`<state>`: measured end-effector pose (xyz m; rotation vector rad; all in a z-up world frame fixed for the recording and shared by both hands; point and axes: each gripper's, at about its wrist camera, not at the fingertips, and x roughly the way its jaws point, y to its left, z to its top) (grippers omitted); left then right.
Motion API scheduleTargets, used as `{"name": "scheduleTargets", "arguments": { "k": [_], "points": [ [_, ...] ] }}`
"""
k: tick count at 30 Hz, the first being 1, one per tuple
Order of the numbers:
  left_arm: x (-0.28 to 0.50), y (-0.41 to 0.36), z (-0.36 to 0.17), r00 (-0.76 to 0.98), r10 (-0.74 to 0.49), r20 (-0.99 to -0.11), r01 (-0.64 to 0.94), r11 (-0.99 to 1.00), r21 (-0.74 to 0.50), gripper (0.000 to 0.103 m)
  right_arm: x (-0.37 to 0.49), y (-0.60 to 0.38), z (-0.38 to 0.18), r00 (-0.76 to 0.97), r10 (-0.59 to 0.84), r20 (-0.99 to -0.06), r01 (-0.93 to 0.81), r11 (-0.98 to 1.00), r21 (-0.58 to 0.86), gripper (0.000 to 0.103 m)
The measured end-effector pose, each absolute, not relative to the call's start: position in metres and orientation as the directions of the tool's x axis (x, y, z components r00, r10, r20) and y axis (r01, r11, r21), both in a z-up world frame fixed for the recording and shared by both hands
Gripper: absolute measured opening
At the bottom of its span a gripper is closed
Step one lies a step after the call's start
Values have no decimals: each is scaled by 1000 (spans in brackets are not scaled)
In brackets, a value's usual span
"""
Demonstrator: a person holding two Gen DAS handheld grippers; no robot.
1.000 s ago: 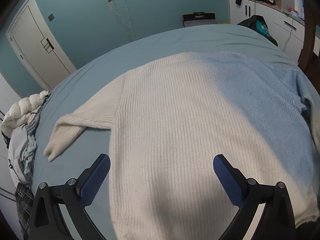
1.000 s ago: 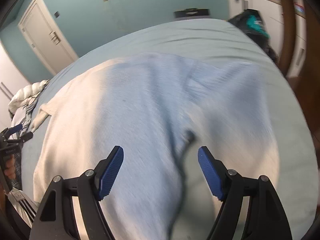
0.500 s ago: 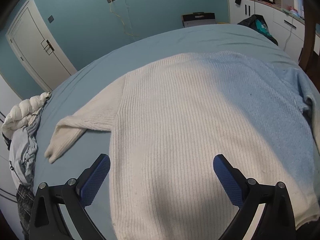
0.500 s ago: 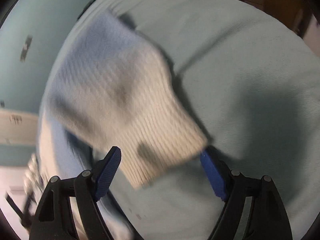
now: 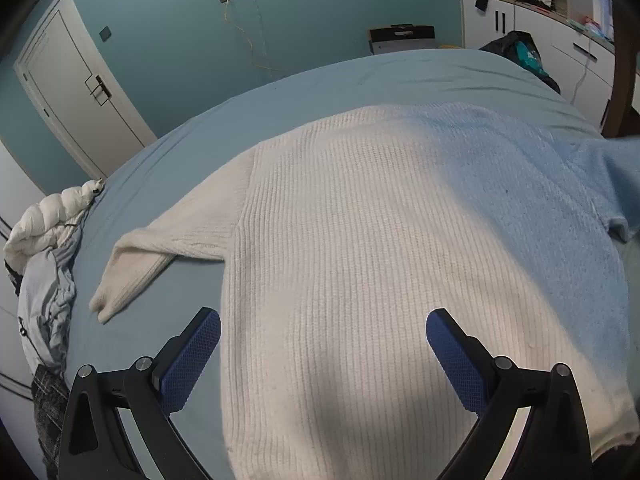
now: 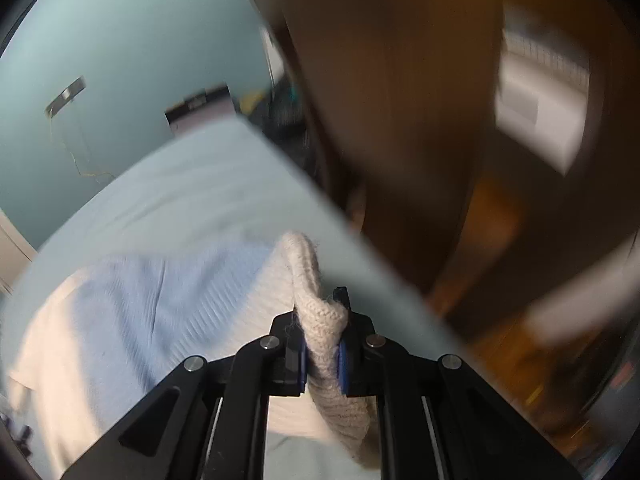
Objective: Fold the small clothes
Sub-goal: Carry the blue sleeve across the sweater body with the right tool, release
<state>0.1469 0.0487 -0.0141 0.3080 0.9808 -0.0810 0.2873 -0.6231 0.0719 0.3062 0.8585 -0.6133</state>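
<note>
A cream ribbed-knit sweater [image 5: 360, 264] lies spread flat across the pale blue sheet of the bed [image 5: 168, 184], its fine vertical ribs catching warm light on one half and cool shade on the other. One sleeve [image 5: 160, 248] angles out from the sweater's body, bent back on itself at the cuff. The left gripper [image 5: 322, 354] hovers over the sweater's hem with its textured blue pads spread wide, nothing between them, placed as it was half a second ago. The right gripper [image 6: 322, 354] is now clamped on the other sleeve cuff [image 6: 320, 316]; half a second ago that cuff lay loose between parted pads. Beyond the sweater, the right wrist view smears into brown blur, so the furniture there is unreadable. A heap of pale clothing [image 5: 40, 248] sits past the bent sleeve, partly cut off by the frame.
</note>
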Motion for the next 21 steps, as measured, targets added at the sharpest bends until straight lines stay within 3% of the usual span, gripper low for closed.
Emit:
{"name": "scheduleTargets", "arguments": {
  "k": [6, 11, 17, 21],
  "points": [
    [148, 51, -10, 568, 76, -820, 191, 956, 221, 103, 361, -628, 174, 481, -515, -709, 602, 782, -159, 7],
    [151, 57, -8, 565, 71, -822, 173, 964, 203, 103, 390, -606, 184, 457, -515, -725, 514, 818, -257, 7],
    [154, 66, -3, 576, 50, -816, 152, 974, 168, 103, 347, -528, 154, 433, -375, -820, 384, 899, -209, 7],
    [152, 73, -2, 592, 53, -804, 133, 978, 163, 103, 365, -432, 175, 486, -212, -848, 223, 968, -115, 7]
  ]
}}
